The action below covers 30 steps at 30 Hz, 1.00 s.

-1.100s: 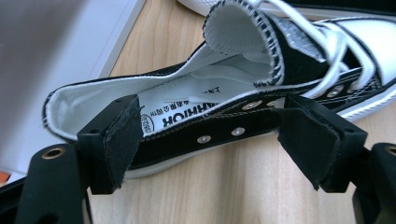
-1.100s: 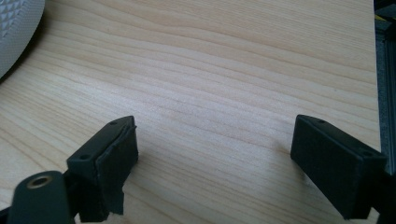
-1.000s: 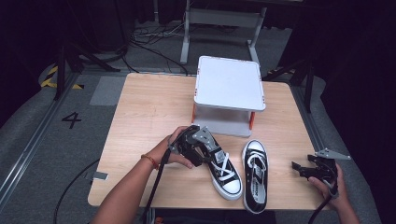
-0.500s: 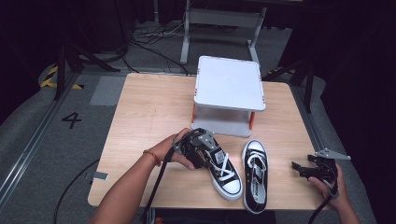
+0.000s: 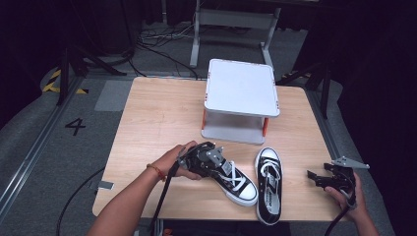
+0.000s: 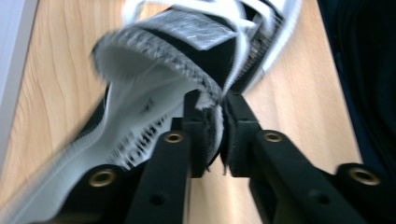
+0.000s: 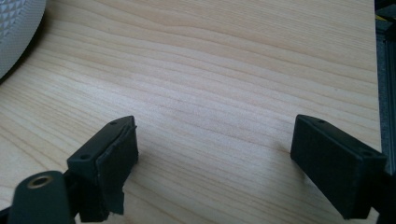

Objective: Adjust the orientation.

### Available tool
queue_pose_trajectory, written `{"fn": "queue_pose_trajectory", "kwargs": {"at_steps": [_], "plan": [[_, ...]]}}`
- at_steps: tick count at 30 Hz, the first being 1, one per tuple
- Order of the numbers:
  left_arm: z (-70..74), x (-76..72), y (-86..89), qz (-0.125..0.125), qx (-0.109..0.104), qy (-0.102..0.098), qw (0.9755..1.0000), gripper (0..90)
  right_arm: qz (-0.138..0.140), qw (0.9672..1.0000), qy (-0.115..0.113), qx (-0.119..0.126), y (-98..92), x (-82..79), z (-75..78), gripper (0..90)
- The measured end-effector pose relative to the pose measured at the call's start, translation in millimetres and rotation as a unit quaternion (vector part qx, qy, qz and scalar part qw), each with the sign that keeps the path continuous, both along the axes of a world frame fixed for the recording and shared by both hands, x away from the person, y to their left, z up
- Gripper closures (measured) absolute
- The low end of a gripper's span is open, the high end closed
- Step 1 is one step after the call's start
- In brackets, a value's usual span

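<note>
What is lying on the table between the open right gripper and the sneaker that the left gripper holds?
The second sneaker, flat beside the held sneaker, then bare table up to the right gripper, in the high view.

White stand [image 5: 241, 96] blocks the table's [image 5: 157, 118] open far side.

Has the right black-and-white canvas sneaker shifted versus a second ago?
No. The right black-and-white canvas sneaker lies in the same spot in front of the white stand, toe toward it, as in the earlier high views.

My left gripper [image 5: 212, 158] pinches the heel rim of the black-and-white sneaker [image 5: 235, 181], which lies toe-outward beside its mate [image 5: 269, 184] on the table.
</note>
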<state>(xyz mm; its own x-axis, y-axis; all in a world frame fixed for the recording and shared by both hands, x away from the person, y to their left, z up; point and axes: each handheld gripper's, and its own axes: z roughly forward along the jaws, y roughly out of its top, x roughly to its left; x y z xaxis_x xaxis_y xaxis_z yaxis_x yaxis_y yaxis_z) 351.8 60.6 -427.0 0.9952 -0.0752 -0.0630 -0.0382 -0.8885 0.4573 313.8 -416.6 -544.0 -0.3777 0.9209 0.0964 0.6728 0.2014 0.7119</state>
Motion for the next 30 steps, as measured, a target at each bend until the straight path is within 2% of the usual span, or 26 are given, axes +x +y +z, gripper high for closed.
{"fn": "queue_pose_trajectory", "kwargs": {"at_steps": [2,3,4,6,7,8,10,11,16,19,20,22,24,25,26,27,30], "plan": [[2.2,-6.8,7.3,0.022,0.006,-0.009,0.9997,85.0,0.000,1.0000,0.000,0.000,0.0,0.0,0.0,15.3],[2.2,-6.8,7.3,0.022,0.006,-0.009,0.9997,85.1,0.000,1.0000,0.000,0.000,0.0,0.0,0.0,15.3],[2.6,-11.5,16.9,0.048,0.005,-0.014,0.9987,85.2,0.000,1.0000,0.000,0.000,0.0,0.0,0.0,15.3],[3.5,-13.7,27.4,0.075,0.003,-0.010,0.9971,85.3,0.001,1.0000,-0.001,0.000,-0.1,0.2,0.0,15.2],[3.5,-13.7,27.4,0.075,0.003,-0.010,0.9971,85.3,0.001,1.0000,-0.001,0.000,-0.1,0.2,0.0,15.2],[3.0,-15.7,35.8,0.107,-0.002,-0.001,0.9943,85.3,0.001,1.0000,0.000,0.000,0.1,0.4,0.0,15.2],[2.0,-17.9,39.7,0.133,-0.007,0.007,0.9911,85.3,0.001,1.0000,0.000,0.000,0.5,0.7,0.1,15.1],[1.4,-19.0,40.0,0.138,-0.010,0.012,0.9903,85.1,0.001,1.0000,0.000,0.000,0.7,1.0,0.0,15.1],[2.8,-20.8,41.9,0.129,-0.022,0.025,0.9911,78.4,0.003,1.0000,0.000,0.000,1.4,2.3,-0.1,15.0],[8.0,-18.3,51.1,0.138,-0.024,0.016,0.9901,65.0,0.003,1.0000,0.000,0.000,1.4,2.3,-0.1,14.9],[9.7,-17.7,54.9,0.137,-0.019,0.012,0.9904,63.8,0.003,1.0000,0.000,0.000,1.3,2.3,-0.1,15.0],[10.5,-16.9,61.3,0.135,0.005,-0.003,0.9908,56.3,0.003,1.0000,0.000,0.000,1.4,2.3,-0.1,15.0],[6.8,-15.6,67.1,0.129,0.024,0.004,0.9914,52.5,0.004,1.0000,0.000,0.000,1.3,2.4,-0.1,15.0],[6.8,-15.6,67.1,0.129,0.024,0.004,0.9914,52.6,0.004,1.0000,0.000,0.000,1.3,2.4,-0.1,15.0],[0.0,-14.1,70.4,0.126,0.053,-0.002,0.9907,52.9,0.003,1.0000,0.000,0.000,1.4,2.3,-0.1,15.0],[-2.0,-13.6,72.4,0.125,0.050,-0.002,0.9909,54.5,0.003,1.0000,0.000,0.000,1.4,2.3,-0.1,15.0],[-2.7,-9.8,75.8,0.137,0.034,0.002,0.9899,71.0,0.004,1.0000,0.000,0.000,1.4,2.3,-0.1,15.0]]}}
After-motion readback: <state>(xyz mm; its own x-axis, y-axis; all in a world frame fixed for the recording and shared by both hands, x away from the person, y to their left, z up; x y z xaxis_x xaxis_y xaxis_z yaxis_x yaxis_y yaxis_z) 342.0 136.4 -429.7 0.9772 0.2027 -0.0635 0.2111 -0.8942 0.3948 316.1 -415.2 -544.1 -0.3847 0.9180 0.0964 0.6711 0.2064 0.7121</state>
